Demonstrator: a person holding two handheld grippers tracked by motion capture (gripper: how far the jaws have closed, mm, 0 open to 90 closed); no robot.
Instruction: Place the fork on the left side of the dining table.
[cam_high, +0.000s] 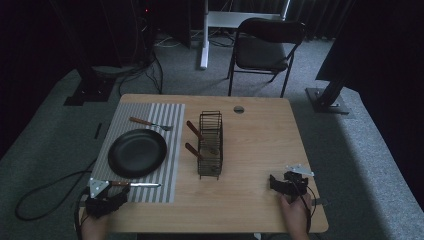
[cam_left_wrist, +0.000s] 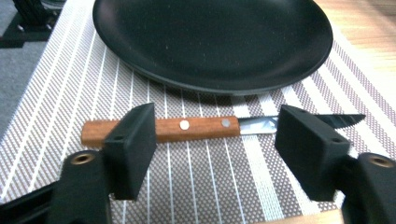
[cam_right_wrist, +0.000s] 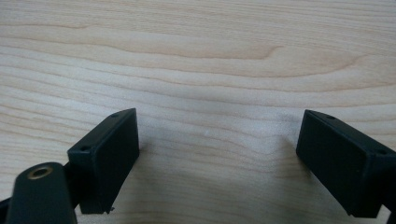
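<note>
A wooden-handled knife (cam_left_wrist: 205, 128) lies on the striped placemat (cam_left_wrist: 56, 93), just in front of a black plate (cam_left_wrist: 210, 42). My left gripper (cam_left_wrist: 215, 149) is open, its jaws standing wide apart on the near side of the knife, not touching it. From above, the knife (cam_high: 136, 184) lies near the mat's front edge beside the left gripper (cam_high: 112, 197), and the plate (cam_high: 137, 152) sits mid-mat. My right gripper (cam_right_wrist: 217, 161) is open over bare wood, with nothing between its jaws; in the high view the right gripper (cam_high: 284, 184) rests at the front right of the table.
A wire rack (cam_high: 210, 145) in the middle of the table (cam_high: 250, 150) holds two wooden-handled utensils. A fork (cam_high: 150, 123) lies at the mat's far edge. Beyond the table stand a folding chair (cam_high: 265, 45) and dark stands.
</note>
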